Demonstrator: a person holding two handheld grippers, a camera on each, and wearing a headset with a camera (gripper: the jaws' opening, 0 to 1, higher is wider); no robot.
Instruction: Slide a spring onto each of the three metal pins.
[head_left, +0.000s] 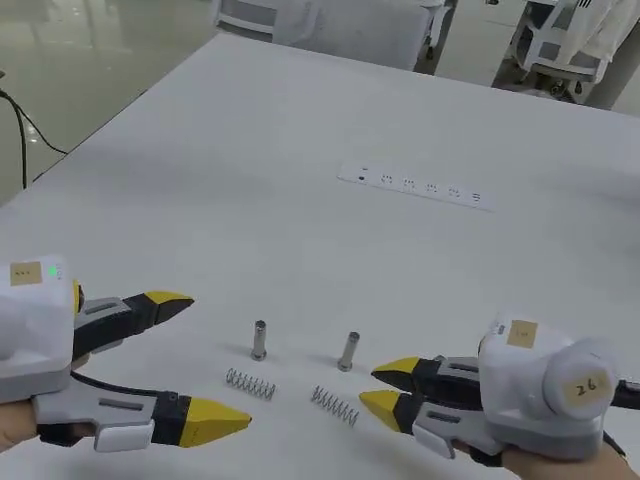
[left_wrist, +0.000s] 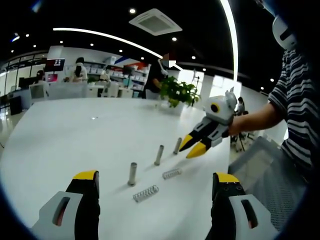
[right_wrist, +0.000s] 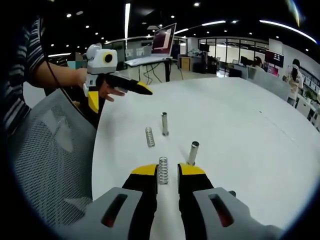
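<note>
Two short metal pins (head_left: 260, 340) (head_left: 348, 351) stand upright on the white table (head_left: 300, 200). Two springs (head_left: 250, 384) (head_left: 333, 405) lie flat just in front of them. The left gripper view has three pins in a row (left_wrist: 133, 173) (left_wrist: 159, 155) (left_wrist: 177, 145) and both springs (left_wrist: 146, 193) (left_wrist: 172, 173). My left gripper (head_left: 200, 360) is wide open to the left of the pins, holding nothing. My right gripper (head_left: 378, 388) is narrowly open, its tips just right of the nearer spring (right_wrist: 163, 170), beside a pin (right_wrist: 193, 152). Farther off stand another pin (right_wrist: 164, 123) and spring (right_wrist: 149, 136).
A white power strip (head_left: 415, 186) lies on the table beyond the pins. A grey mesh chair (right_wrist: 45, 150) stands at the table's near edge. White chairs (head_left: 350, 25) stand at the far side.
</note>
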